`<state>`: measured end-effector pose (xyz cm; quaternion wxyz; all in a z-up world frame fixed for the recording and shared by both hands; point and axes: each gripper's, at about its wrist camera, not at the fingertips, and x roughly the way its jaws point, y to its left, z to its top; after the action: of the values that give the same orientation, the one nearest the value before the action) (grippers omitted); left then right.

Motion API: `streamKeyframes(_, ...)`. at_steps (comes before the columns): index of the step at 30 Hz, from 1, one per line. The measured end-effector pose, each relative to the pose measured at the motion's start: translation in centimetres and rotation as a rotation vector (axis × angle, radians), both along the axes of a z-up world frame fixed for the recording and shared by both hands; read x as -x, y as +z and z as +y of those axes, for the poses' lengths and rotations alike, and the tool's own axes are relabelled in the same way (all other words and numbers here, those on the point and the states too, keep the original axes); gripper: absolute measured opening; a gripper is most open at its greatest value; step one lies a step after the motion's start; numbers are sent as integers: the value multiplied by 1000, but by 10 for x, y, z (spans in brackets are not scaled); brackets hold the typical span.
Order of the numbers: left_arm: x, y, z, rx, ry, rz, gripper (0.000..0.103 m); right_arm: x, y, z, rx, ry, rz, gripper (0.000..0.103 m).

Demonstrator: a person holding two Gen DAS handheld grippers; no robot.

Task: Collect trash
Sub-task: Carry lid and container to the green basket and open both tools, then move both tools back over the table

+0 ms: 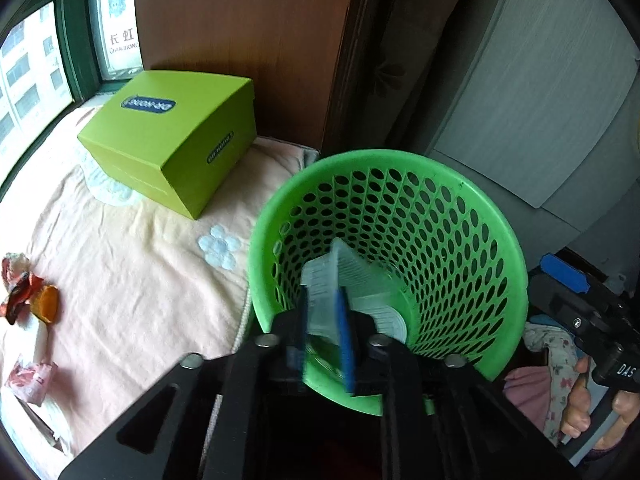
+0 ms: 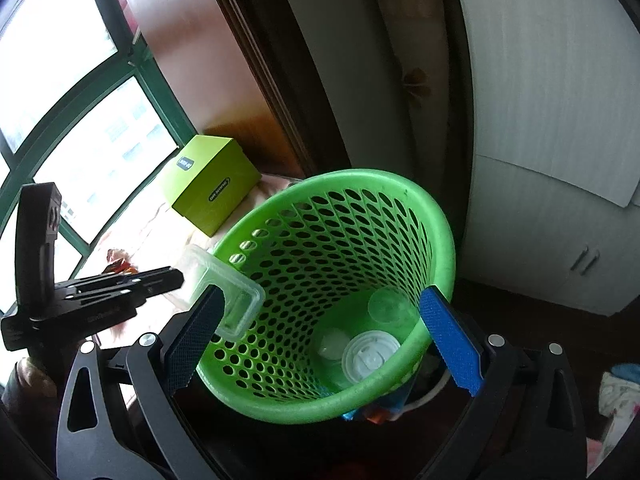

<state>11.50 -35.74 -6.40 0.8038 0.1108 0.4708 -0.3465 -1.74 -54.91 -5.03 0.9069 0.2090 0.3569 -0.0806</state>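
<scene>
A green perforated basket stands beside the bed. My left gripper reaches over its near rim. A clear plastic container hangs tilted over the basket's inside, its edge between the blue pads, which stand slightly apart and loose around it. My right gripper is wide open and holds nothing; its blue pads frame the basket from the near side. A white lid and a clear cup lie at the basket's bottom. Crumpled wrappers, an orange cap and a pink wrapper lie on the bed.
A lime green box sits on the pink blanket near the window. A brown wooden panel rises behind it. White cabinet doors stand at the right. A person's hand grips the right tool.
</scene>
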Motion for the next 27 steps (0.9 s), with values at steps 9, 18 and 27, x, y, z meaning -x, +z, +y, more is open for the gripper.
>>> streamKeyframes(9,1,6,20,32,40,-4,49,-3,1,15,-4,35,-2,97)
streamKeyframes(18,-5,19,83,38,172,-16,55,-16,3,53,8,127,-5,97)
streamKeyframes(27,-16,27,166,39,340,-33,55,-43,3,104,3,245,0,97)
